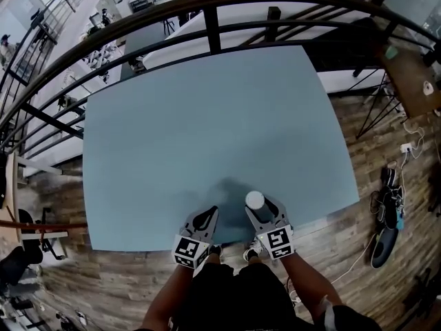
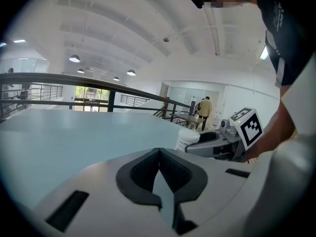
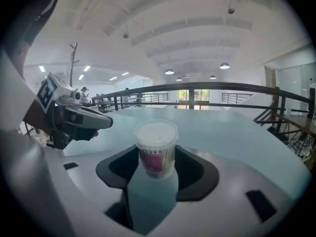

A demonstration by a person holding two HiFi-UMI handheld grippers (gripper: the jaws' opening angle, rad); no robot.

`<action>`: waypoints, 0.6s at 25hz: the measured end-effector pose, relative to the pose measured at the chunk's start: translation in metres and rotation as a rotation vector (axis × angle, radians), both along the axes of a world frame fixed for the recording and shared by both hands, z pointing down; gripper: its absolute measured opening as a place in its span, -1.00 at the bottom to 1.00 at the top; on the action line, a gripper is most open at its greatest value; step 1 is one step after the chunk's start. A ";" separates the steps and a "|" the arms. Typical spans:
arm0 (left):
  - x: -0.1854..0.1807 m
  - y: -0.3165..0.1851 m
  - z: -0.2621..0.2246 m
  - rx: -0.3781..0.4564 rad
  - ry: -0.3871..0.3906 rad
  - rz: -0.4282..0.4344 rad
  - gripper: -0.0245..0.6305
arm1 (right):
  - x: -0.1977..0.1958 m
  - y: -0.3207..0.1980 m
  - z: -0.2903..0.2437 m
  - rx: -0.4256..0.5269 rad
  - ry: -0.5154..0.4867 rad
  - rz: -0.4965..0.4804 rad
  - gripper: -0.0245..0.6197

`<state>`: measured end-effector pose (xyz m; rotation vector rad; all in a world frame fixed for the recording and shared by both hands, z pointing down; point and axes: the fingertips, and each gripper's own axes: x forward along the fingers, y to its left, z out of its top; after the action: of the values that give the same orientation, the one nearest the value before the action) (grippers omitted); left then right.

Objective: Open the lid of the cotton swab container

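Clear plastic under a white lid [image 3: 156,131], the container [image 3: 156,152] stands between the jaws of the right gripper [image 3: 157,168]. The black pads [image 3: 190,174] clasp its sides low down, at the red label [image 3: 154,161]. It is upright on the blue table [image 1: 207,116], its long axis straight up, with the lid on top and shut.

Just left of the container, apart from it, the left gripper [image 2: 159,154] has its jaws clenched tip to tip with nothing between them. It points the same way as its partner, away from the person.

The container sits close to the table's near edge, which runs just behind it on the person's side. Open tabletop reaches far ahead of the container and wide to its left. To its right the top ends sooner, at the right edge. Nearest to the container is the left gripper, at its left flank.

Well ahead of the container, past the far edge, a black railing [image 1: 213,26] curves across. Wood floor [image 1: 344,254] lies behind and to the right of it, with white cables [image 1: 412,131] and a dark shoe [image 1: 384,243] beyond the right edge. The person's dark clothing [image 1: 227,295] shows directly behind the container, off the table.
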<state>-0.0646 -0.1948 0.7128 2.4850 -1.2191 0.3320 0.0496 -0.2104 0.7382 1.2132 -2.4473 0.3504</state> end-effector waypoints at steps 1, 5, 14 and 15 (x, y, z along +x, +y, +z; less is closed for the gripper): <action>0.000 0.000 -0.004 0.007 -0.004 0.004 -0.89 | -0.001 0.001 -0.005 0.007 0.006 -0.005 -0.19; 0.007 0.004 -0.025 0.038 0.002 0.024 -0.89 | -0.003 0.007 -0.030 0.033 0.007 -0.024 -0.19; 0.028 -0.007 -0.090 0.102 0.055 0.035 -0.89 | 0.008 0.000 -0.092 0.101 -0.011 0.025 -0.19; 0.030 -0.007 -0.097 0.116 0.067 0.038 -0.89 | 0.010 0.001 -0.097 0.111 -0.010 0.033 -0.19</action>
<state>-0.0344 -0.2021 0.6154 2.5981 -1.1967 0.1912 0.0599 -0.2098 0.6413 1.3008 -2.4872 0.2332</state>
